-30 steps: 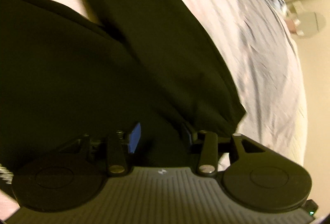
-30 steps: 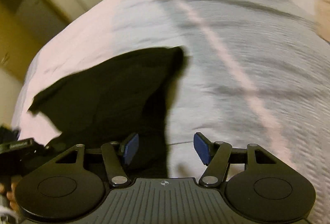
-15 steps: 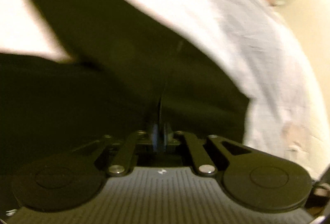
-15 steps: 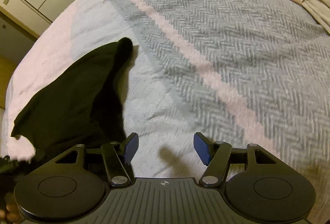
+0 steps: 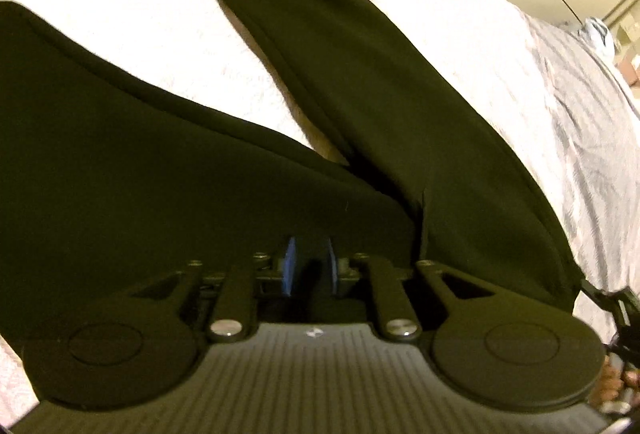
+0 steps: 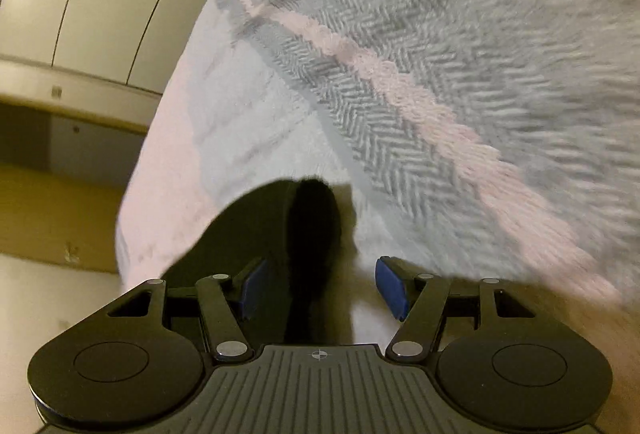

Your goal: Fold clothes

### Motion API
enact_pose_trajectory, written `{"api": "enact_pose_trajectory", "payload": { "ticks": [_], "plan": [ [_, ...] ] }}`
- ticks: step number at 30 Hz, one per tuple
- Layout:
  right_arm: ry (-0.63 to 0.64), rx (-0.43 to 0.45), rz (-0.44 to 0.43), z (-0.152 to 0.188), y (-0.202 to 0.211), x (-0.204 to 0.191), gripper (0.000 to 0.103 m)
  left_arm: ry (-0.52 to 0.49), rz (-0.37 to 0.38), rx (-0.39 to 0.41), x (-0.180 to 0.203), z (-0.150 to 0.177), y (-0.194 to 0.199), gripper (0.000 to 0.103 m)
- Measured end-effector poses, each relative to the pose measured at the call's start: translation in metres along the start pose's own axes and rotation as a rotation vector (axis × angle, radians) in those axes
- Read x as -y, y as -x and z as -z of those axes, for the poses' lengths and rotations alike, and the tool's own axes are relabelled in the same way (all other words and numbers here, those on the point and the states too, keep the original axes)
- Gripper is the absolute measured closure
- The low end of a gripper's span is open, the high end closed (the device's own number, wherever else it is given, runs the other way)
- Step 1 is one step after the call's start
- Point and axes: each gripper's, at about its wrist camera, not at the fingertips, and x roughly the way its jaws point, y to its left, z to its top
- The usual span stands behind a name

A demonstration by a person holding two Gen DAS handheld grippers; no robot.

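While the left gripper (image 5: 310, 272) has its fingers nearly closed on the black garment (image 5: 380, 82), which lies spread in two long limbs on the bed (image 6: 460, 54), the right gripper (image 6: 318, 286) hangs wide and empty, so folding looks unfinished.

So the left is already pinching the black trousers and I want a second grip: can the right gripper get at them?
Probably yes. The right gripper is open, and a fold of the black trousers lies between its fingers with nothing in the way.
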Motion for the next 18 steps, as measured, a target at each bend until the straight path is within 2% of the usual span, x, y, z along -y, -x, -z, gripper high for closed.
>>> {"api": "enact_pose_trajectory", "payload": {
  "ticks": [1,2,3,5,11,13,14,15,16,18],
  "plan": [
    [-0.014,0.003,-0.023,-0.005,-0.007,0.002,0.042,0.01,0.003,-0.004,-0.001,0.0,-0.002,0.091],
    [-0.012,0.001,-0.043,-0.009,-0.013,0.001,0.058,0.018,0.004,-0.008,0.006,0.003,-0.007,0.091],
    [0.036,0.006,-0.041,-0.013,-0.016,-0.007,0.095,0.023,0.008,-0.01,0.013,0.006,-0.011,0.091],
    [0.18,0.041,-0.009,-0.017,-0.017,-0.026,0.095,0.016,0.017,-0.01,0.016,0.006,-0.01,0.091],
    [0.371,0.129,0.075,-0.022,-0.026,-0.043,0.096,-0.05,0.021,-0.027,0.026,0.008,-0.031,0.09],
    [0.326,0.079,0.137,-0.026,-0.045,-0.026,0.095,-0.075,0.003,-0.033,0.03,0.009,-0.035,0.09],
    [0.276,0.07,0.13,-0.027,-0.046,-0.021,0.093,-0.092,-0.002,-0.033,0.031,0.008,-0.034,0.088],
    [0.242,0.079,0.12,-0.026,-0.039,-0.021,0.088,-0.105,-0.003,-0.031,0.031,0.008,-0.032,0.086],
    [0.207,0.088,0.11,-0.025,-0.032,-0.021,0.073,-0.116,-0.001,-0.029,0.031,0.008,-0.03,0.086],
    [0.165,0.086,0.091,-0.02,-0.016,-0.021,0.056,-0.12,-0.002,-0.033,0.03,0.007,-0.03,0.086]
  ]
}}
